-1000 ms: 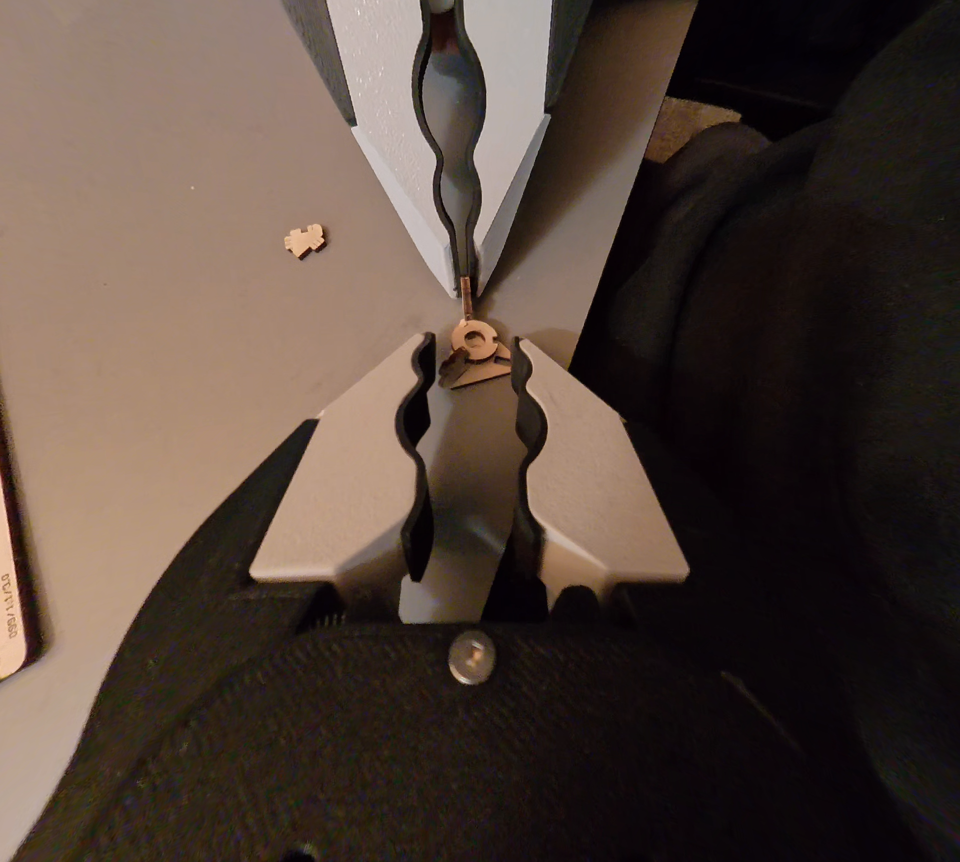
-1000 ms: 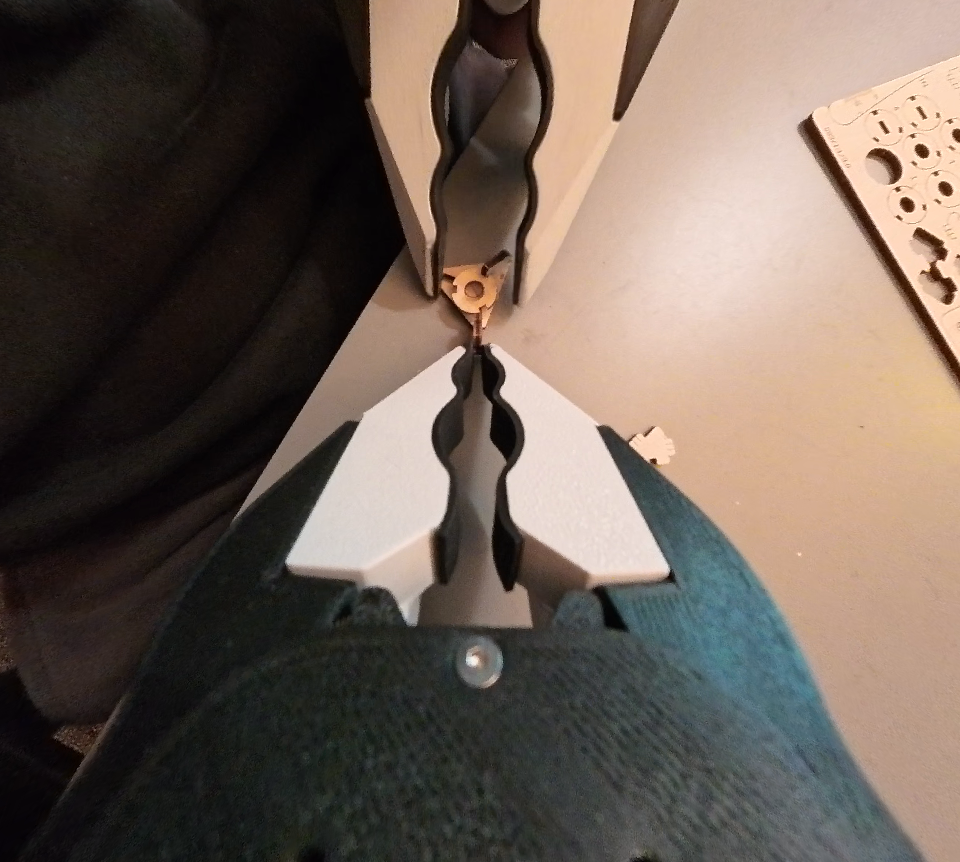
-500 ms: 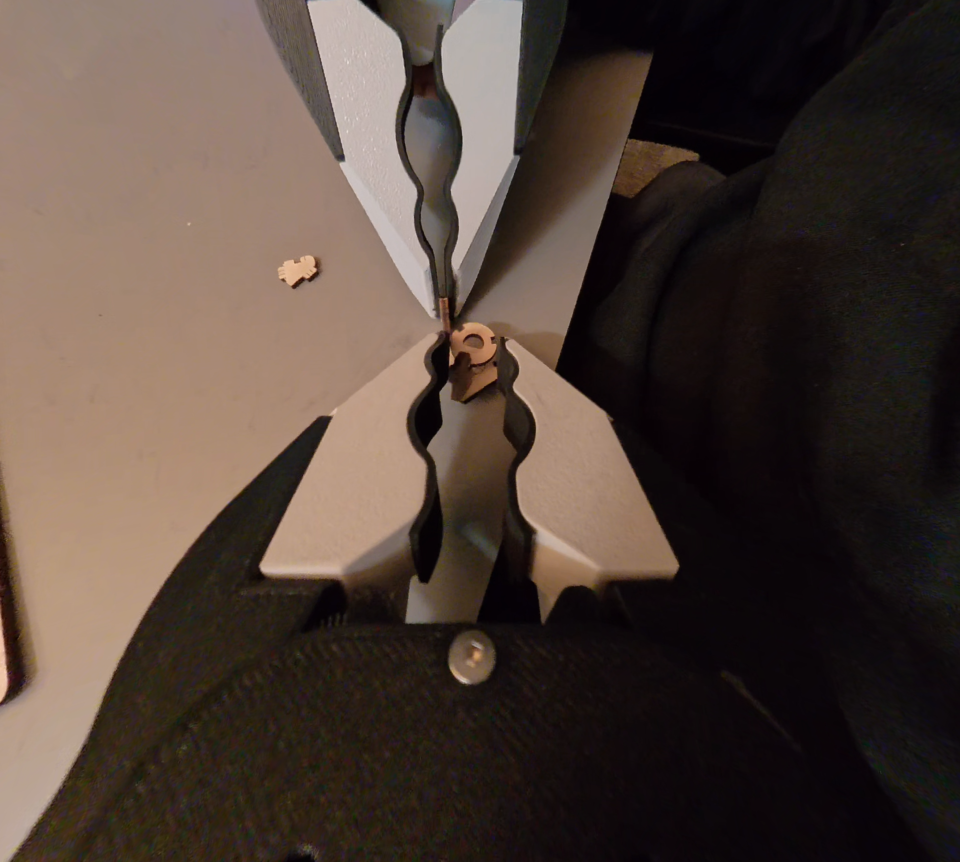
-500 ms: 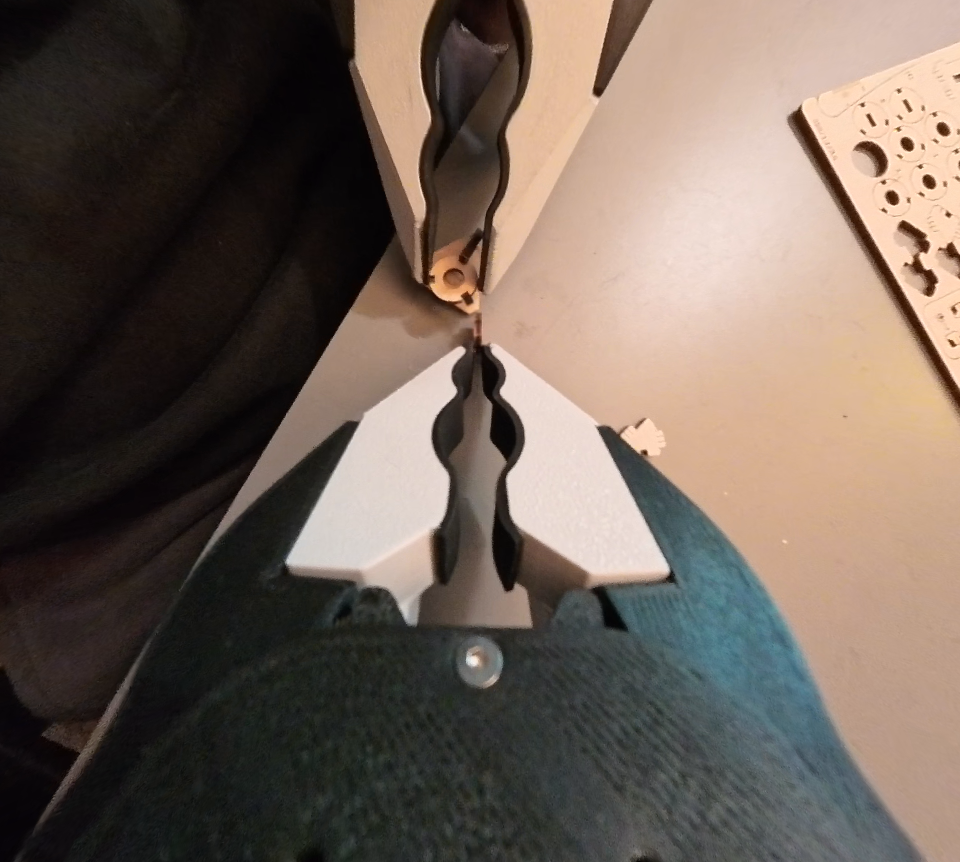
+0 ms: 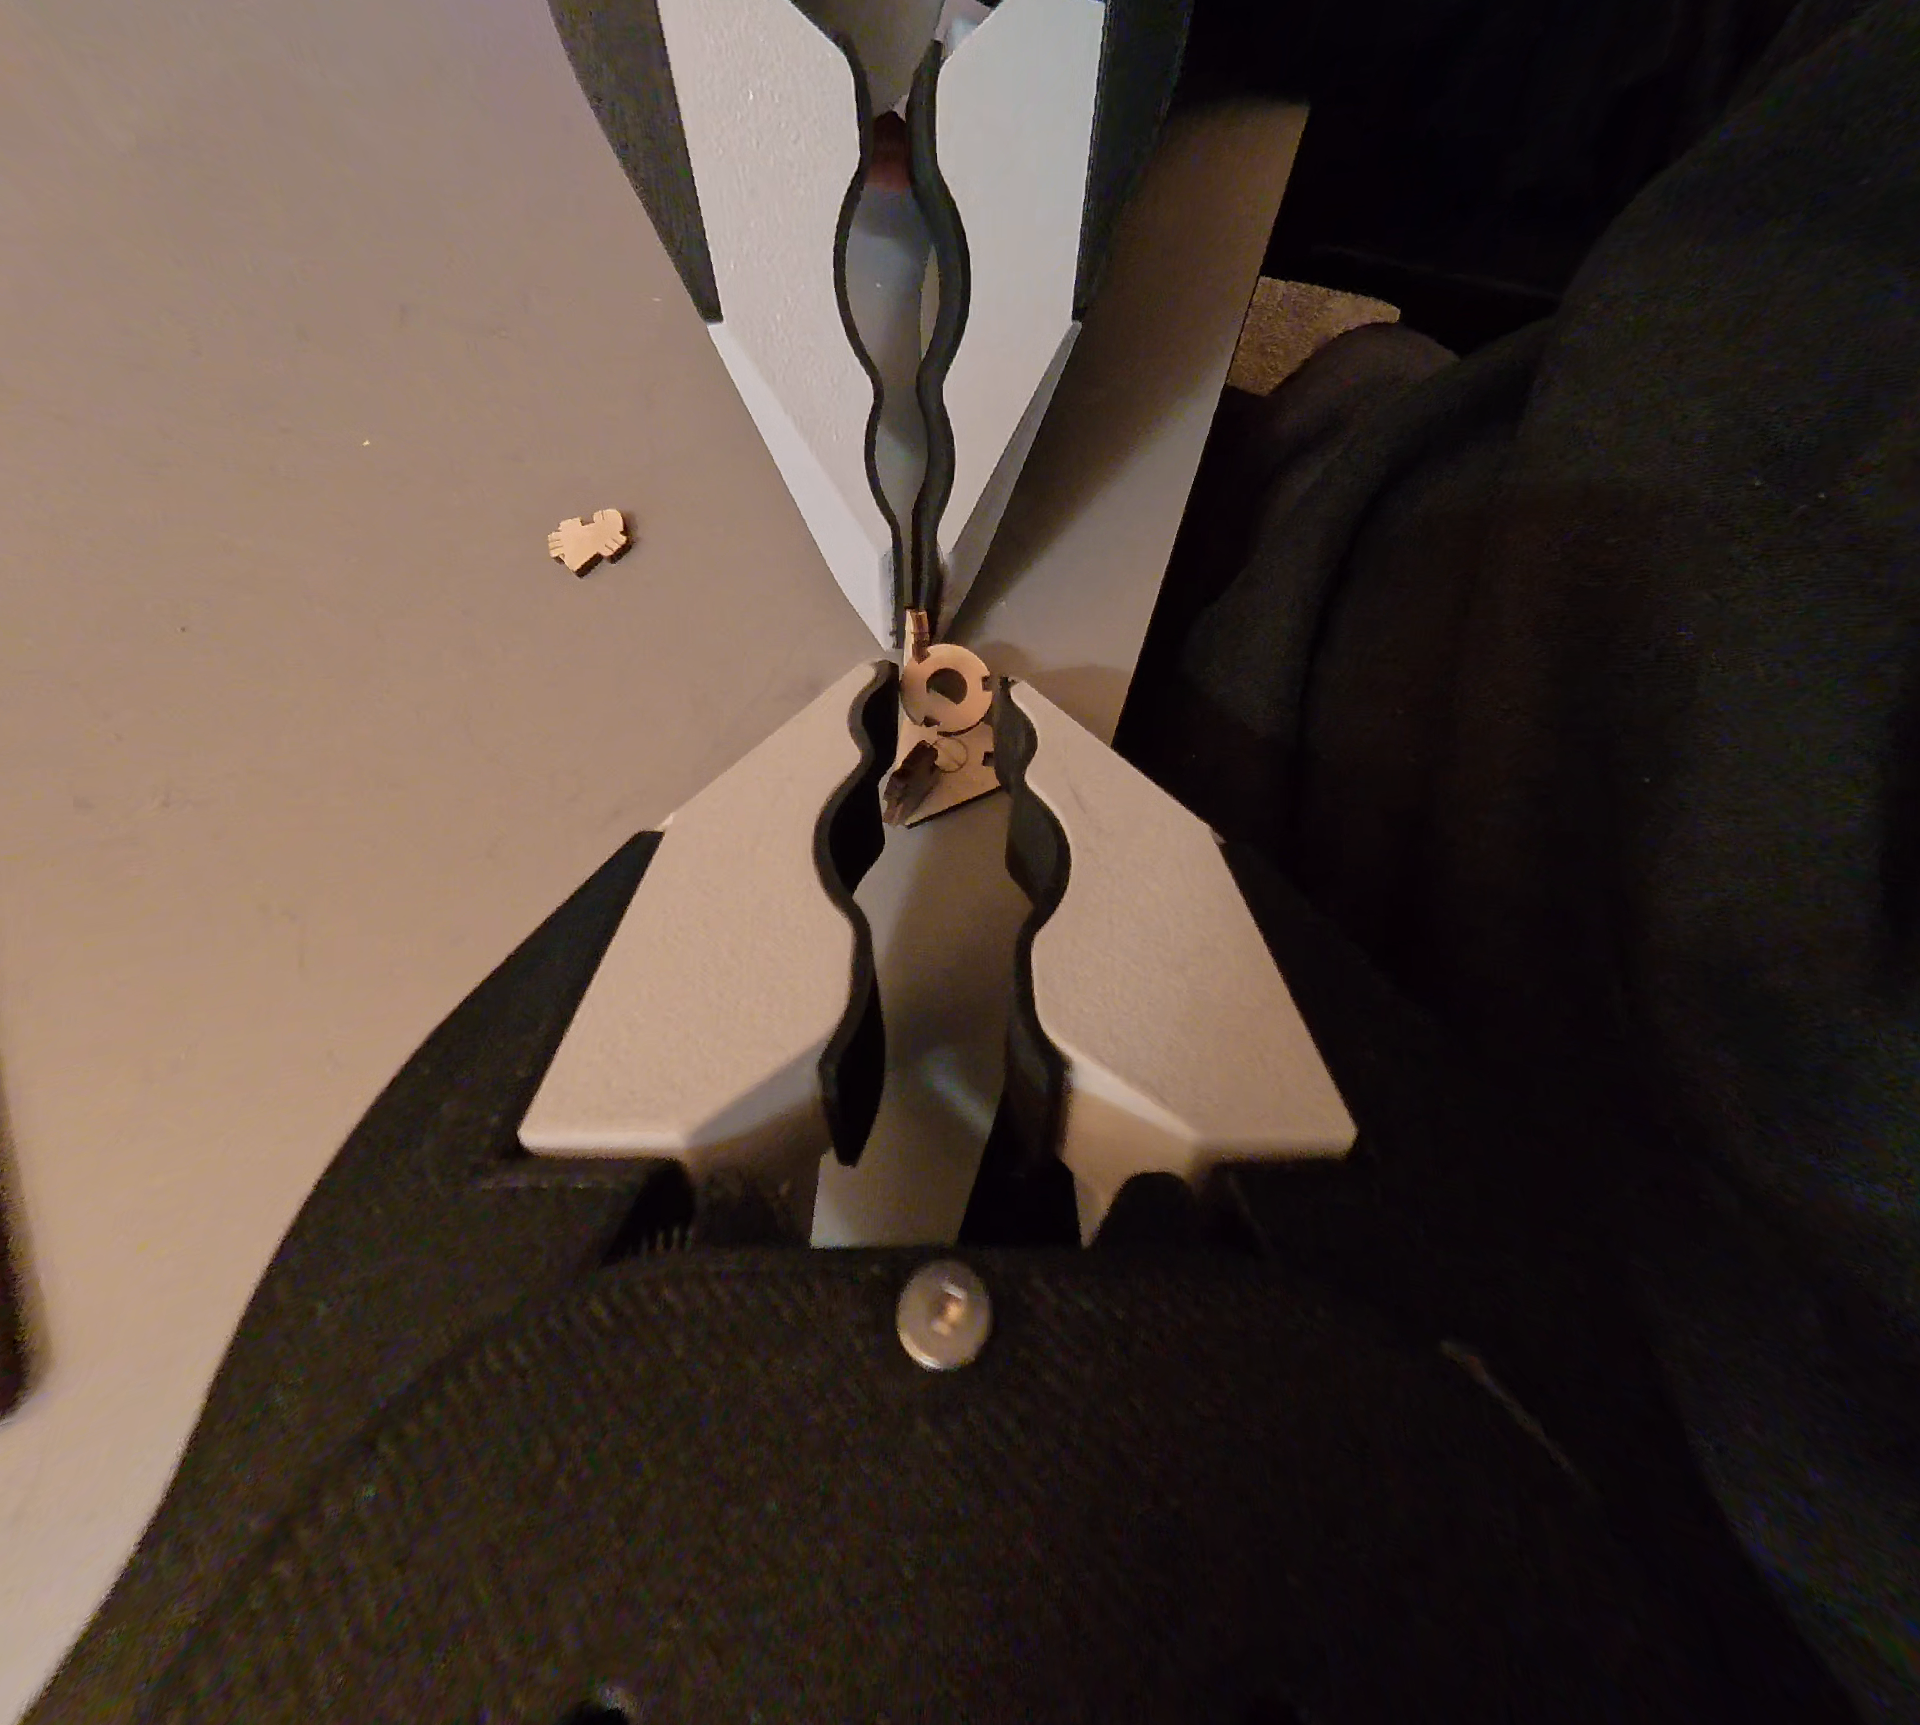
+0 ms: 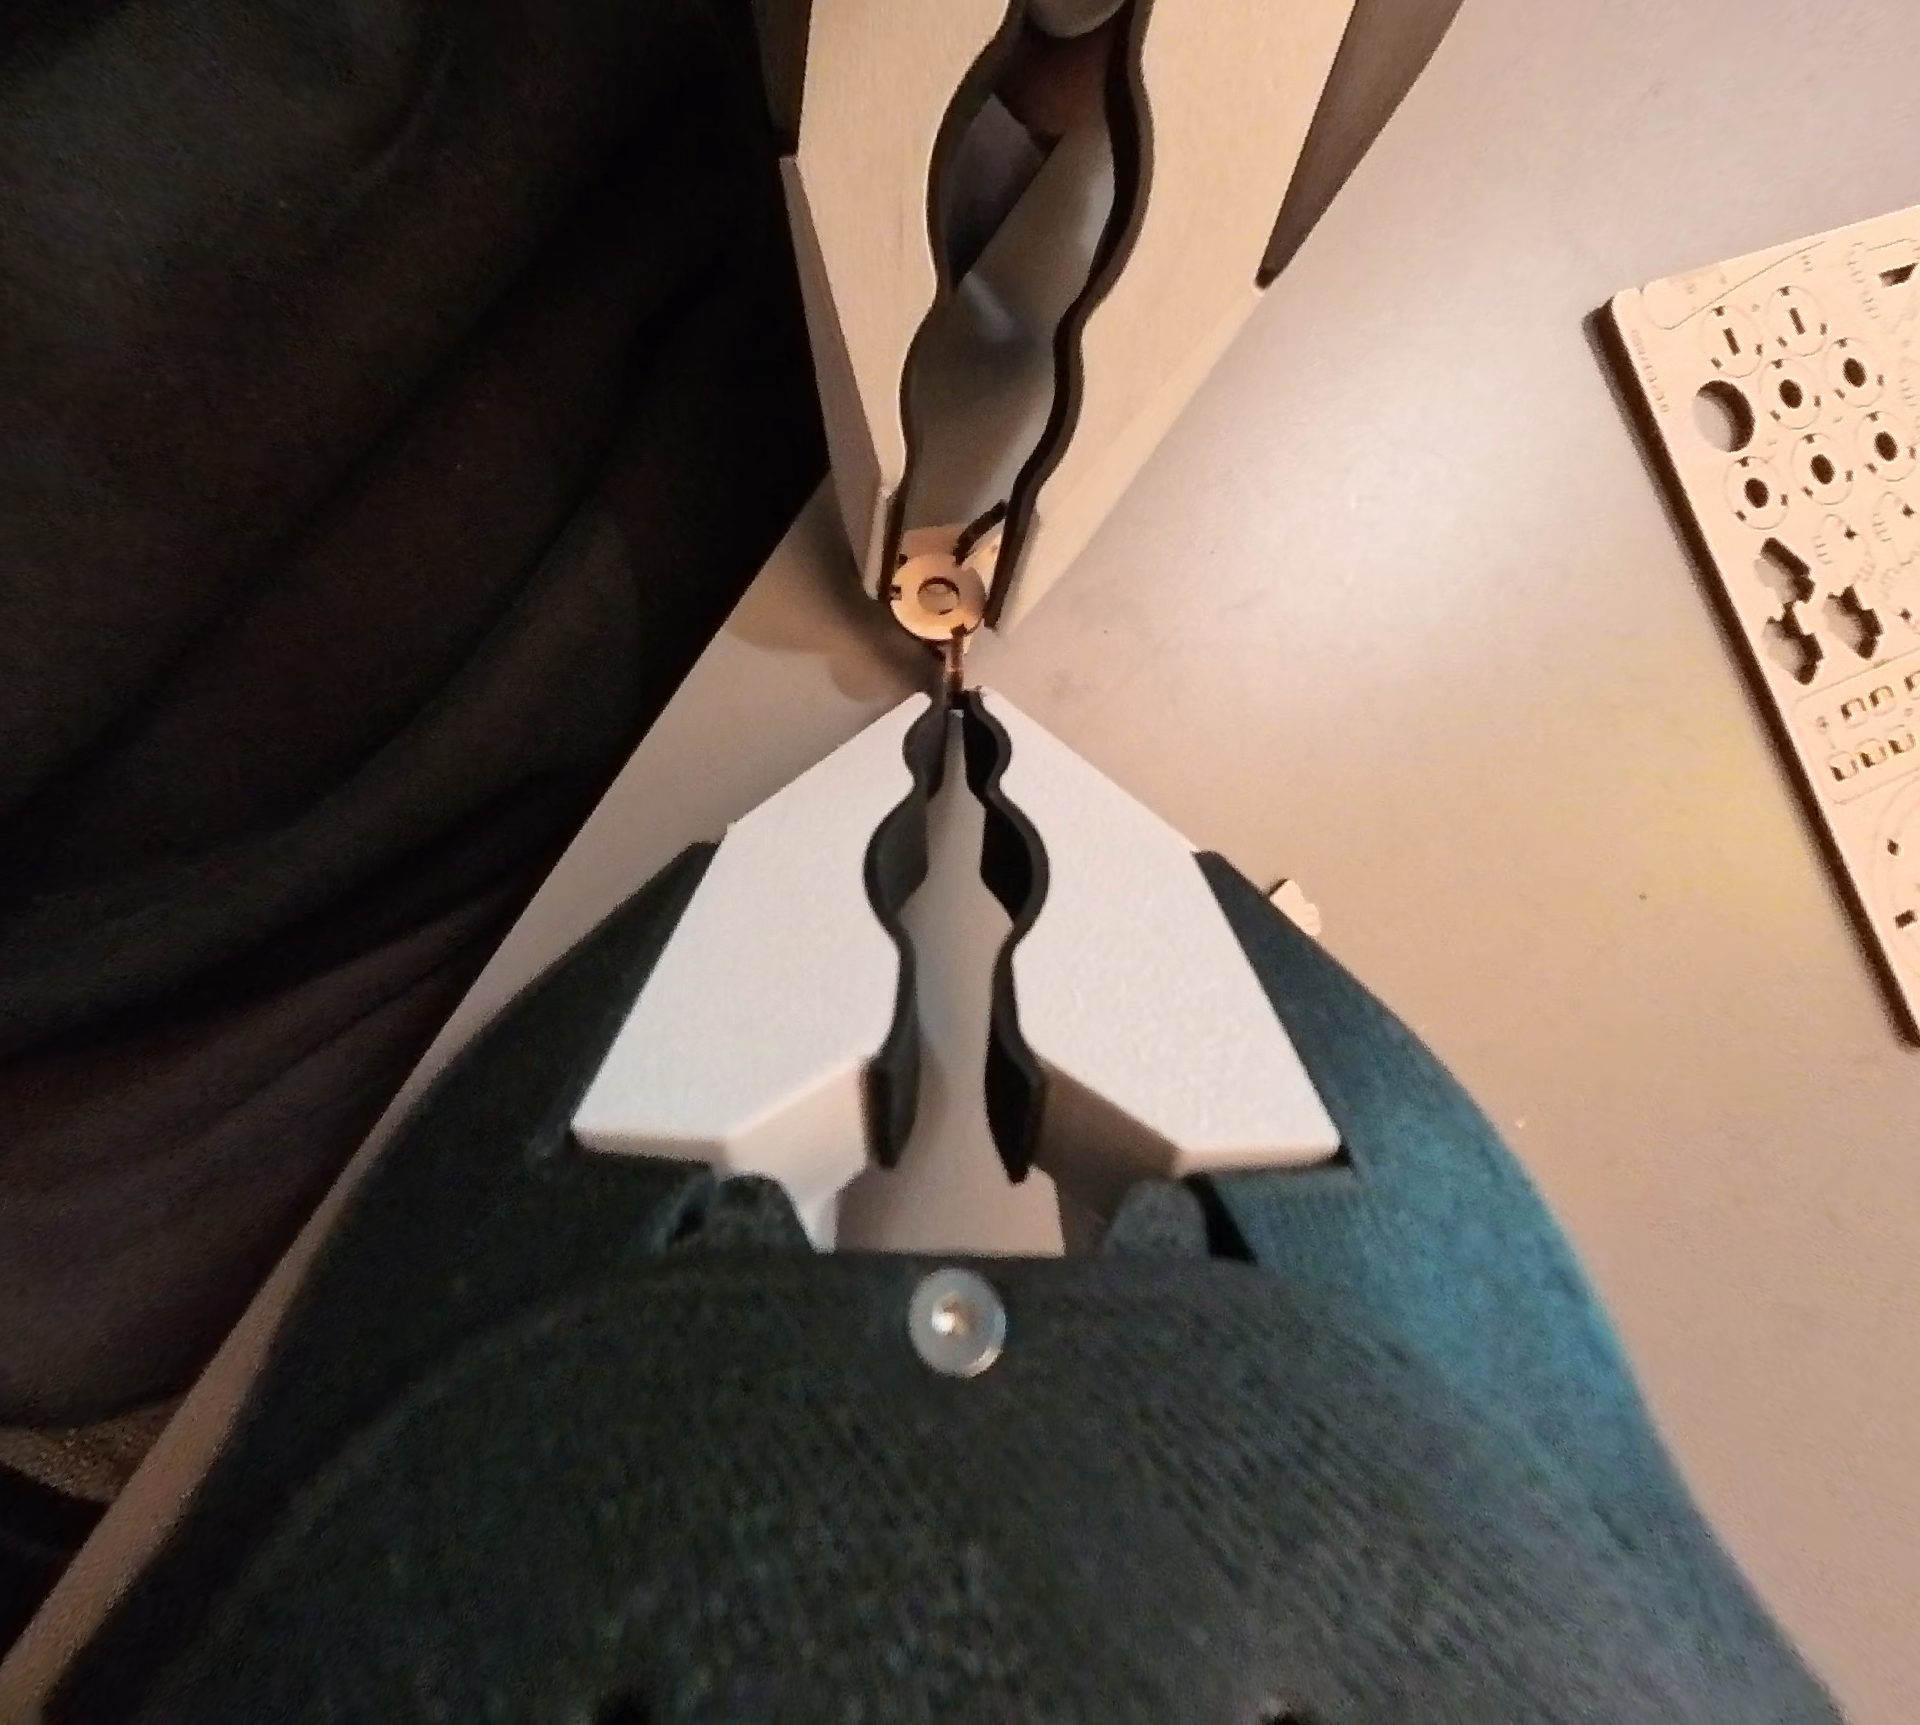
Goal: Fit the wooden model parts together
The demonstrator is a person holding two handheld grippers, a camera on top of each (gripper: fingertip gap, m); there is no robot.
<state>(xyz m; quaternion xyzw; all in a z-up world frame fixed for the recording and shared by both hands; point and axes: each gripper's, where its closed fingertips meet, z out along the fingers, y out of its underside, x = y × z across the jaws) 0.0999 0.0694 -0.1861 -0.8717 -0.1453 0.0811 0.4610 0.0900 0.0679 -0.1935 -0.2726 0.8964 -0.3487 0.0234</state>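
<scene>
Item 1, loose wooden cut-out [image 5: 589,541]: lies flat on the grey table [image 5: 260,273], far left, apart from both tools.

Item 2, left gripper [image 5: 940,719]: clamped on a small wooden assembly [image 5: 943,725], a notched ring over a triangular plate, held above the table edge so a notch faces the other tool.

Item 3, right gripper [image 6: 953,696]: pinched tight on a thin wooden peg [image 6: 950,662], its tip touching the ring's rim.

Item 4, punched wooden sheet [image 6: 1787,532]: far right, seen only in the right wrist view, which hides the triangular plate.
</scene>
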